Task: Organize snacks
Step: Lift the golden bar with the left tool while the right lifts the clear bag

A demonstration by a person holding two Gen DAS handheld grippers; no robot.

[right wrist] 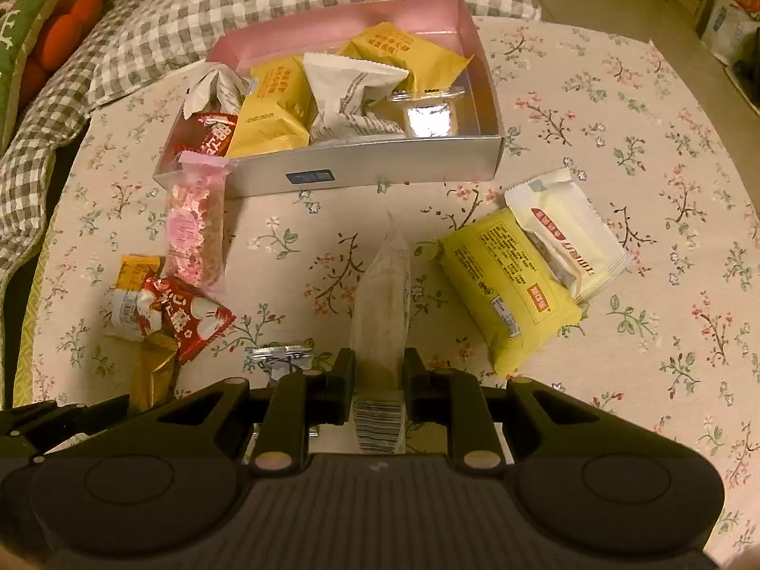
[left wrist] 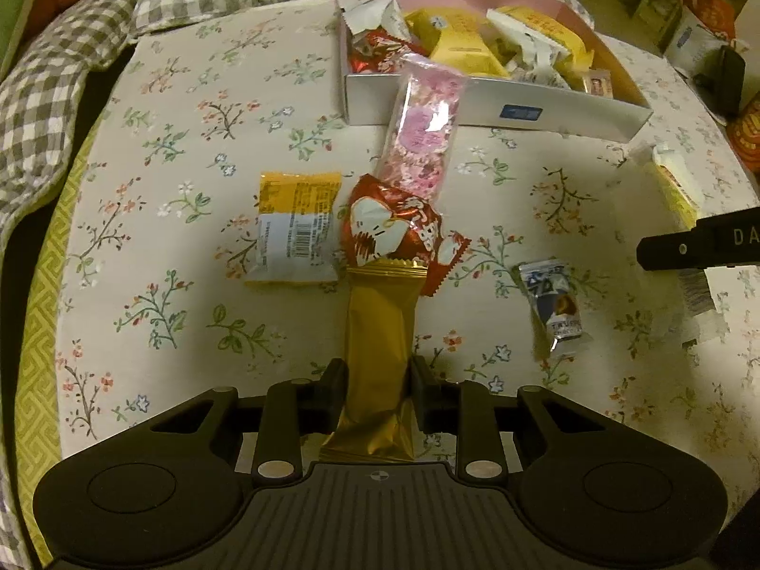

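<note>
My left gripper (left wrist: 378,370) is shut on the lower part of a long gold-wrapped bar (left wrist: 380,313), whose far end touches a red heart-print packet (left wrist: 394,228). My right gripper (right wrist: 378,365) is shut on a pale translucent packet (right wrist: 382,289) with a barcode at its near end. A white box with a pink inside (right wrist: 380,164) sits beyond both, holding several yellow, white and red snack packs. A pink sprinkle bar (left wrist: 425,133) leans against the box's front wall (left wrist: 546,114).
Loose on the floral cloth lie a yellow-and-white packet (left wrist: 297,232), a small blue-silver candy (left wrist: 555,304), a large yellow pack (right wrist: 508,289) and a white pack (right wrist: 570,232). A checked cushion (right wrist: 142,38) borders the far left. Cartons stand at the far right.
</note>
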